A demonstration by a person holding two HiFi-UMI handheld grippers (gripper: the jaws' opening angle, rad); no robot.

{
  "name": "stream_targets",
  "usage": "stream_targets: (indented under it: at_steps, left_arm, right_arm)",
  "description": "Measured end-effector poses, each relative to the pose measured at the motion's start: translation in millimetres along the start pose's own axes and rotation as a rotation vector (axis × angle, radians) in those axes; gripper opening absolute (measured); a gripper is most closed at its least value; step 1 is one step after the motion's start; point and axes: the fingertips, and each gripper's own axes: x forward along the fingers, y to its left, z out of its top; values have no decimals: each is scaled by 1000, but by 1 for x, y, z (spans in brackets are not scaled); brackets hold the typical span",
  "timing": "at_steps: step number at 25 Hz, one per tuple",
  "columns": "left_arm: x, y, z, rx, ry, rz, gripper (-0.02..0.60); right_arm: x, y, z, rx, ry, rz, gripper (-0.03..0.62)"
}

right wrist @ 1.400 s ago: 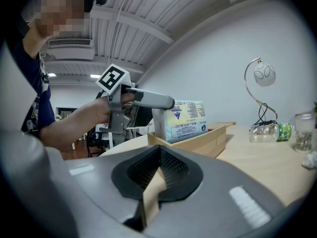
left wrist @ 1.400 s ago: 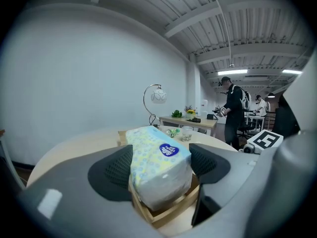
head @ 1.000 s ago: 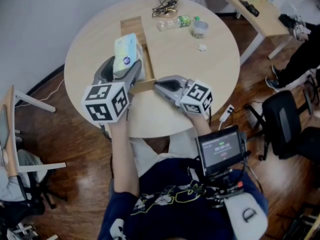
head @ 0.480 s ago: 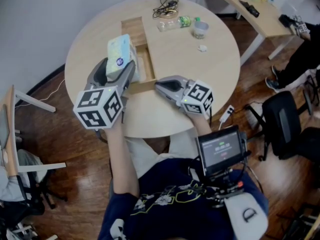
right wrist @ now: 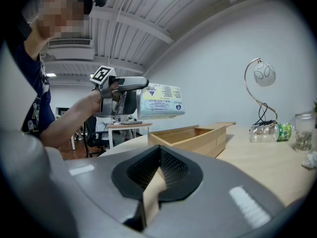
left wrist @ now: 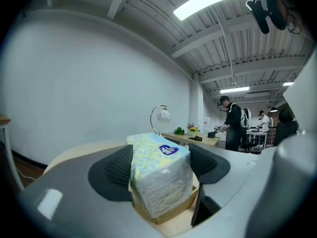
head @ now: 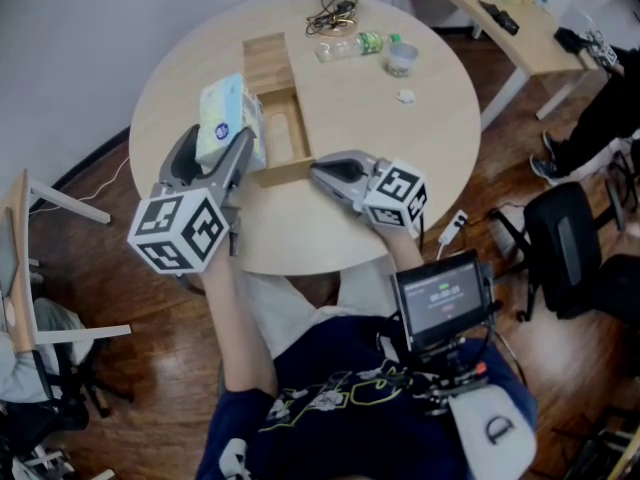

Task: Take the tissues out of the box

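**Wooden box pinned, tissue pack up in your left gripper**

Wood is what your right gripper point(head: 318, 168) has hold of. Its jaws are closed down on the thin near end wall of the open wooden box point(head: 270, 68), and in the right gripper view point(right wrist: 157, 175) that tan strip stands pinched between the two dark pads. The box point(right wrist: 198, 138) lies flat on the round table point(head: 400, 168), running from near its middle toward the far edge.

Your left gripper point(head: 220, 138) holds the pack of tissues point(head: 222, 118). Its jaws stand wide, one pad pressed to each long side of the soft wrapped pack point(left wrist: 158, 177). The right gripper view shows the pack point(right wrist: 159, 101) held up in the air, clear of the table top. From the head view it sits at the left wall of the box, toward the near end. Whether it hangs over the box or just beside it, you cannot tell.

Toward the table's far edge lie a plastic bottle point(head: 350, 45) on its side, a small glass cup point(head: 400, 60) just right of it, and a crumpled white scrap point(head: 404, 95) a little nearer to you. A tangle of cable point(head: 330, 13) rests at the far edge.
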Motion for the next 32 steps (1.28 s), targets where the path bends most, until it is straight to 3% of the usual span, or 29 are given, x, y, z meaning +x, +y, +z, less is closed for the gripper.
stream_targets:
  at_steps: [5,16,26,32]
  left_arm:
    - [-15,16,-7,10,10,55,357]
    - [-29,41,-40,-22,59,100,357]
    - [-23,42,-95,-53,145,80,357]
    - [-21,30,-100,-66,139,38,356]
  right_arm:
    - [0,1,0,3,3,1,-3]
    - [-1,-1,-1,-2,-7,8,-3]
    - [-3,0,1,-3,-6,11,-3]
    - [-3,0,-1,-5,-1,9,-3]
